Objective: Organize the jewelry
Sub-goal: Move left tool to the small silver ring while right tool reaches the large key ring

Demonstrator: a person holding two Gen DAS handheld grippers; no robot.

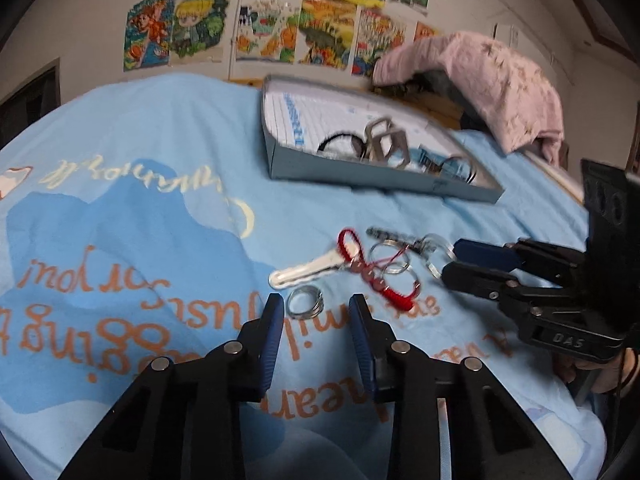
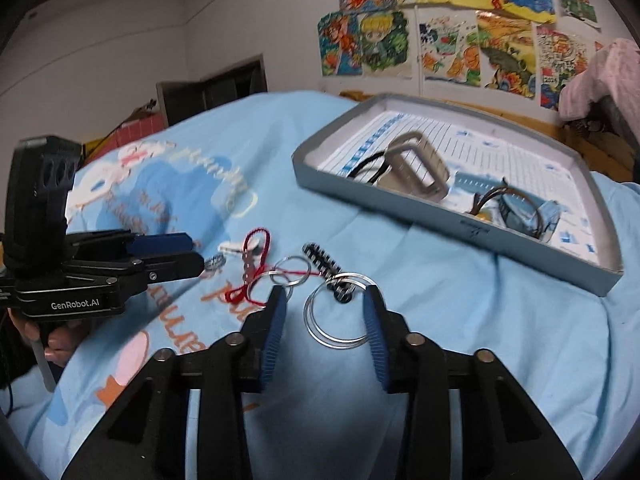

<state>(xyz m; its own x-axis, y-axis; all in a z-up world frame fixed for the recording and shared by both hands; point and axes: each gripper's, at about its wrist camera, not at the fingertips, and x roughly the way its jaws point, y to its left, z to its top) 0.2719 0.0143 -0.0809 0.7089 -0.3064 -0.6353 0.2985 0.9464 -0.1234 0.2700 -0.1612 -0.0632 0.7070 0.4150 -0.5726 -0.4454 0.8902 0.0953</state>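
Note:
Jewelry lies on a light blue printed cloth. A coiled silver ring (image 1: 305, 301) sits just ahead of my open left gripper (image 1: 316, 308). Beyond it lie a silver key-shaped piece (image 1: 308, 269), a red cord bracelet (image 1: 368, 270) and thin silver hoops (image 1: 394, 262). My open right gripper (image 2: 326, 308) straddles large clear bangles (image 2: 338, 312) that touch a black-and-white beaded piece (image 2: 324, 266). The right gripper also shows in the left wrist view (image 1: 450, 258) beside the hoops. The left gripper shows in the right wrist view (image 2: 196, 252). A grey box tray (image 2: 472, 232) holds several pieces.
The tray (image 1: 360, 174) stands at the back right of the cloth, with a metal square bangle (image 1: 386, 142) and black cord inside. A pink garment (image 1: 500, 80) hangs behind it. Coloured drawings cover the wall. A hand holds each gripper handle.

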